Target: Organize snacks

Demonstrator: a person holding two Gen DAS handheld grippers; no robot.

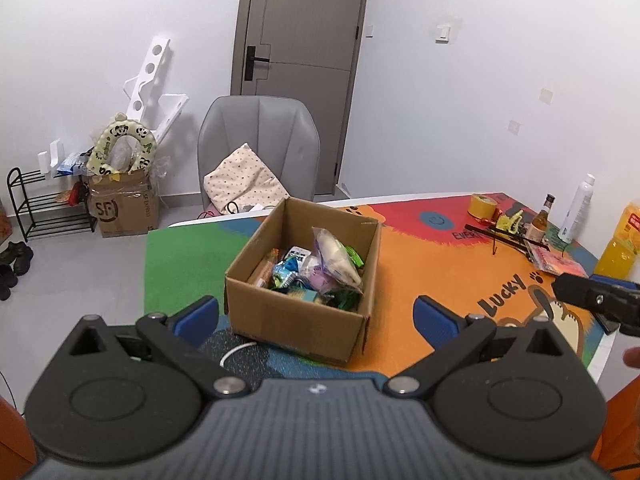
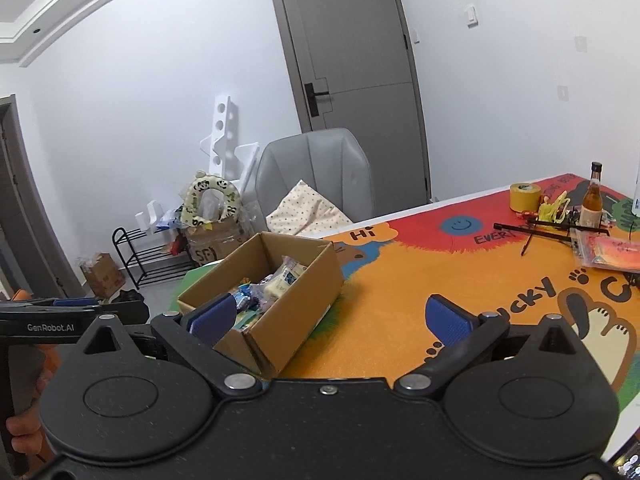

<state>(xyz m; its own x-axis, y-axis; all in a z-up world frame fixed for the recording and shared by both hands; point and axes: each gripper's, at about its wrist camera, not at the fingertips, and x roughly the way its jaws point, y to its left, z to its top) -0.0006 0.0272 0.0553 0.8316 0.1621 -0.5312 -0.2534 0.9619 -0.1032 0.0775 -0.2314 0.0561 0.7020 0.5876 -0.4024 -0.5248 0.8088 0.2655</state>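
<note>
An open cardboard box (image 1: 294,322) stands on the colourful table mat (image 1: 432,276). Several snack packets (image 1: 320,270) lie inside it, among them a white pouch, a purple one and green ones. My left gripper (image 1: 316,314) is open and empty, held above the near side of the box. In the right wrist view the box (image 2: 292,302) and its snacks (image 2: 266,286) sit at the left. My right gripper (image 2: 330,316) is open and empty, to the right of the box, above the mat (image 2: 420,280).
A yellow tape roll (image 1: 483,205), a small brown bottle (image 1: 540,220), a white spray bottle (image 1: 576,210), an orange juice bottle (image 1: 620,248), black sticks and a pink packet (image 1: 560,264) crowd the table's far right. A grey chair (image 1: 260,148) stands behind the table.
</note>
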